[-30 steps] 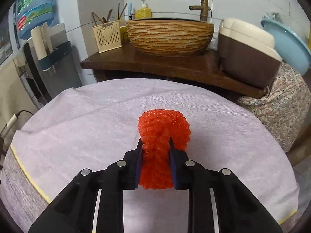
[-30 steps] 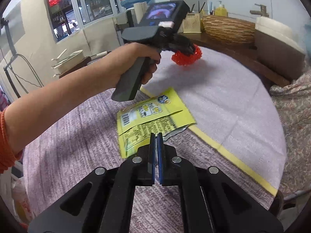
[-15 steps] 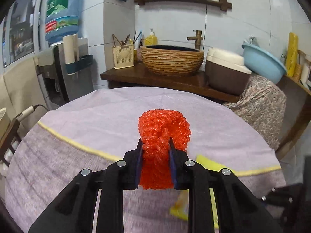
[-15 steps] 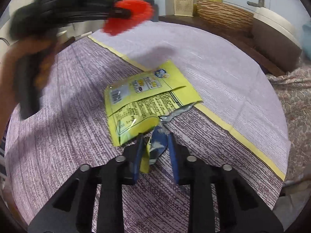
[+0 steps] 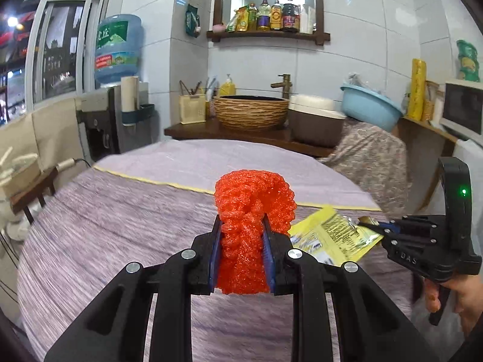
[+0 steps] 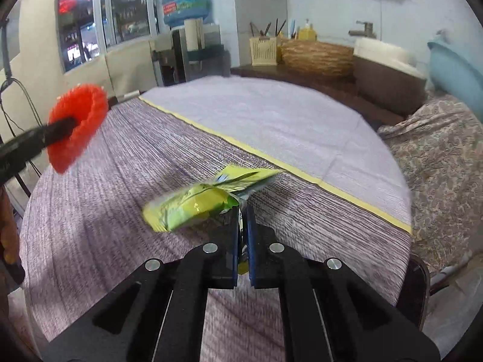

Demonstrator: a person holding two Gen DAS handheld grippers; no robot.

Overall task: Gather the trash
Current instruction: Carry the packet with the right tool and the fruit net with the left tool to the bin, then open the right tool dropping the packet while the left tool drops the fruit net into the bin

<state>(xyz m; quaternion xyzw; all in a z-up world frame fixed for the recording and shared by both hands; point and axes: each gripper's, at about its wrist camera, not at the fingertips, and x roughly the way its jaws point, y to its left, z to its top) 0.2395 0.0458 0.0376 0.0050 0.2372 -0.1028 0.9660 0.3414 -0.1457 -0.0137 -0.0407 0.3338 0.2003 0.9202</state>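
The left gripper [image 5: 241, 235] is clenched on an orange foam fruit net [image 5: 252, 208], held above the round table [image 5: 105, 226]. The right gripper [image 6: 243, 229] pinches the torn edge of a yellow snack wrapper [image 6: 196, 205], which trails toward ten o'clock from its jaws, lifted off the cloth. From the left wrist view that wrapper lies at three o'clock. No bin shows, so which way to carry either piece is unclear.
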